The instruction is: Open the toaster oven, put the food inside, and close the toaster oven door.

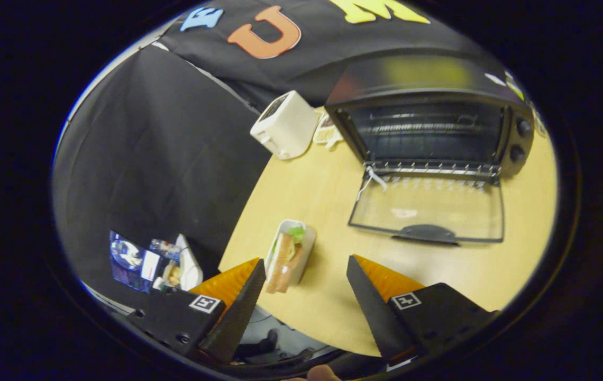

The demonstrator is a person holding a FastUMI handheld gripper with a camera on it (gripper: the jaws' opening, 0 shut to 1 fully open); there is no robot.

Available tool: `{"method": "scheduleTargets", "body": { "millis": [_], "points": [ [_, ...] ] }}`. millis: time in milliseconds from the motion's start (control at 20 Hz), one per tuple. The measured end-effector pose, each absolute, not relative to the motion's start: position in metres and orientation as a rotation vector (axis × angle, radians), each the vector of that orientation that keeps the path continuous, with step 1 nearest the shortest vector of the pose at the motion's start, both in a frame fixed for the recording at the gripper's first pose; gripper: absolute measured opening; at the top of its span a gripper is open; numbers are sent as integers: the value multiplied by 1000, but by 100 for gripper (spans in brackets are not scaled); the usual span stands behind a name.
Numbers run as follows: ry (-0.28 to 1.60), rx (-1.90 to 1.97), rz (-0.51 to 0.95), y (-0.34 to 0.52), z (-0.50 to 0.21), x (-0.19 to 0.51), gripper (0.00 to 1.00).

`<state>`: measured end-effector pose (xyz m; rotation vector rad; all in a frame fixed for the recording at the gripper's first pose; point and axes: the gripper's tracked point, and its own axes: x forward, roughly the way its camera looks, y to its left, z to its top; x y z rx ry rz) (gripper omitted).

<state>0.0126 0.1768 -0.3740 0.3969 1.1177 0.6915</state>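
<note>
Sandwich point(286, 257) lies beside spread hand-held gripper point(305, 267) (left finger).

A single fisheye camera rides on the hand-held gripper point(305, 275) and looks forward along its two fingers, which stand wide apart with nothing between them. It looks from above the near edge of the bench point(328, 211), pitched down and rolled, so the bench top slants across the scene. The toaster oven point(428, 127), door lowered flat, lies at the far right, its cavity facing the camera from some way off. A white toaster point(284, 125) stands far off to its left. The sandwich on a white tray point(290, 255) is near, just ahead of the left finger. Left of the bench the view drops past the edge to the black cloth wall point(153, 148).
</note>
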Motion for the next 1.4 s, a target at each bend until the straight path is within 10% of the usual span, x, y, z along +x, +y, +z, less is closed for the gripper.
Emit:
{"method": "scheduleTargets", "body": {
  "millis": [400, 950, 1400],
  "points": [
    [1375, 582, 722, 231, -419, 2, 95],
    [1463, 630, 684, 248, -436, 7, 38],
    [1369, 752, 720, 183, -357, 33, 34]
  ]
}}
